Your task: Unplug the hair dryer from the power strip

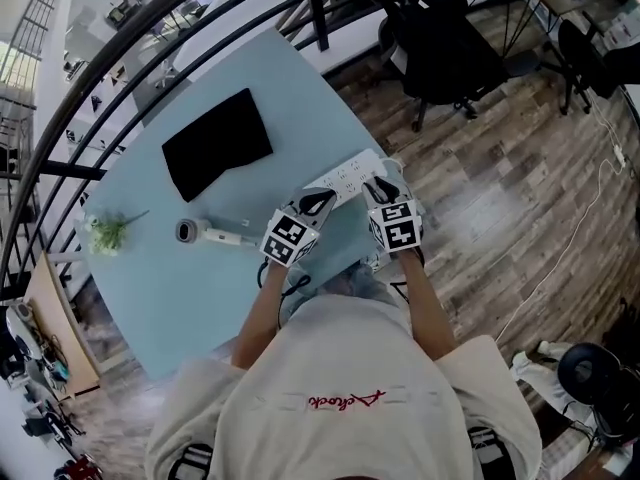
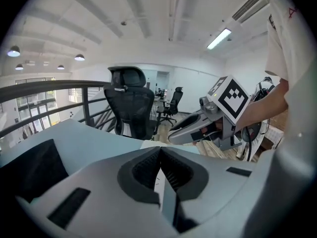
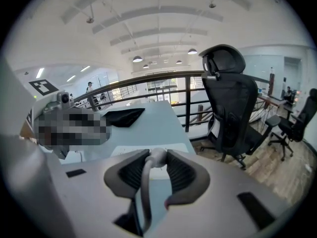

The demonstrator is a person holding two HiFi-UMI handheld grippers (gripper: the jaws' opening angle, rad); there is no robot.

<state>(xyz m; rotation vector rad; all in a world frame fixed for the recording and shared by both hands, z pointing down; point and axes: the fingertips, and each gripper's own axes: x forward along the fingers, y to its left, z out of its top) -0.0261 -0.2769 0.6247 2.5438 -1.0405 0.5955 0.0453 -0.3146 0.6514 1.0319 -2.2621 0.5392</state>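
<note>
right tongs (image 3: 157,154) tight around the grey plug (image 3: 155,158); left tongs (image 2: 160,149) together, empty

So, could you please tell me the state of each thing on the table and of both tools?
left tool: shut, empty.
right tool: shut on the plug.
power strip: lying flat at the edge of the table.
plug: gripped at the tool's tips; in or out of the power strip, cannot tell.
hair dryer: lying on its side, untouched.
black cloth: lying flat.
</note>
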